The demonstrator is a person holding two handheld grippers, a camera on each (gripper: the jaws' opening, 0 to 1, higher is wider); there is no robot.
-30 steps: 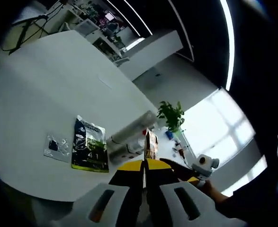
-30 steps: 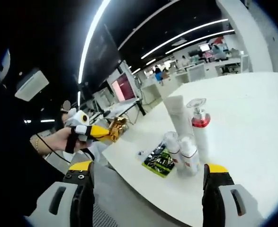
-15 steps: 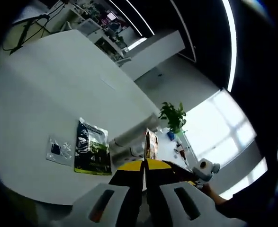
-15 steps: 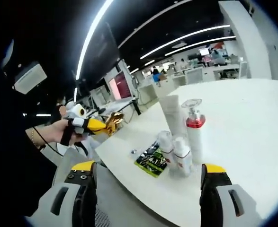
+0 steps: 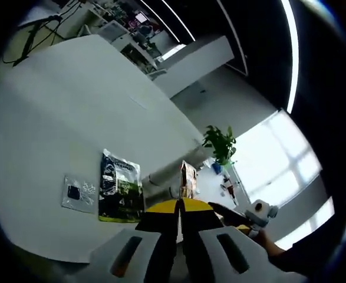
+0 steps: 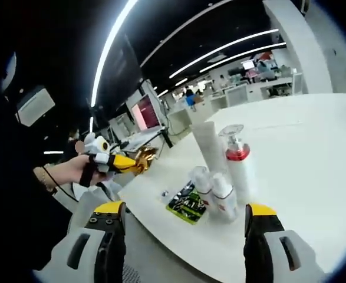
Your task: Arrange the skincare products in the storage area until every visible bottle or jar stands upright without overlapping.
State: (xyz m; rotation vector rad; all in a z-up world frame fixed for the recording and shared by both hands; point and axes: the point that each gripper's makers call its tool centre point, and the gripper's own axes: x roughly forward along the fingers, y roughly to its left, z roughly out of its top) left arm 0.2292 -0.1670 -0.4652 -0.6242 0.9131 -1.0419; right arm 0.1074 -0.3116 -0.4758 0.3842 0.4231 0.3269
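1. A cluster of four products was seen standing upright on the white table point(image 6: 314, 141) in the right gripper view: a tall white tube point(image 6: 206, 147), a red-collared pump bottle point(image 6: 237, 167) and two small white bottles point(image 6: 213, 193), packed close and possibly touching.
2. A dark green sachet point(image 6: 188, 204) and a small clear packet point(image 6: 164, 195) were noted lying flat just beside the cluster.
3. A gold-foil item point(image 5: 187, 179) was seen clamped between the closed jaws of the left gripper point(image 5: 179, 207), held off the table's edge; what it was could not be told.
4. The right gripper point(image 6: 180, 212) was held with jaws wide apart and nothing between them; the cluster lay ahead, between its jaws, slightly toward the right one.
5. The task was judged largely done, with the held item left to place and the spacing to check.
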